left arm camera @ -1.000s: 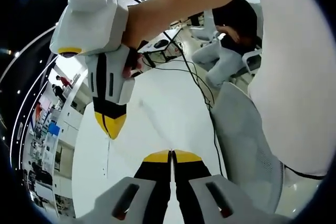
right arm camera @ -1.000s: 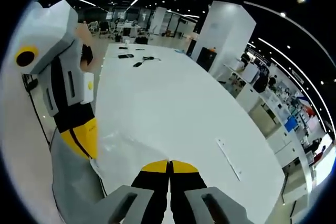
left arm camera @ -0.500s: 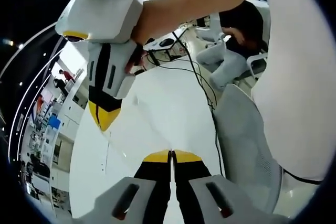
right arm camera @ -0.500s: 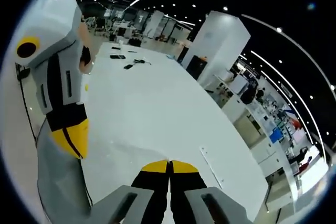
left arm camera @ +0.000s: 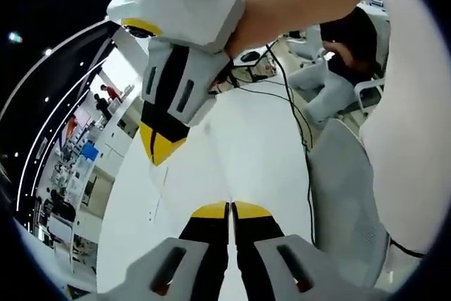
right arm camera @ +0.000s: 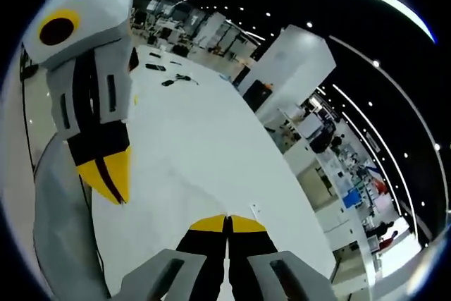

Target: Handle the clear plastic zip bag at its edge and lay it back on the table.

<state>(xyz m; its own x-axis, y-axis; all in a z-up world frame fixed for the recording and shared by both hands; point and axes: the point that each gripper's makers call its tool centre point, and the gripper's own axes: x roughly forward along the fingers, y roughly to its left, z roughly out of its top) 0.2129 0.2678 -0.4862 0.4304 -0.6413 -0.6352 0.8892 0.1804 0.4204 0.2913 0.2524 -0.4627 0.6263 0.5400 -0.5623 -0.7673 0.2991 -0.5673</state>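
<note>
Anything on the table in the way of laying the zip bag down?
Nothing visible. The table ahead of the shut right gripper looks bare; the dark items lie at its far end. The bag itself is too faint to place.

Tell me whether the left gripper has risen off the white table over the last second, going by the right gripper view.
Cannot tell for sure. The left gripper looks larger against the white table, but the whole view has tilted, so the camera itself moved.
</note>
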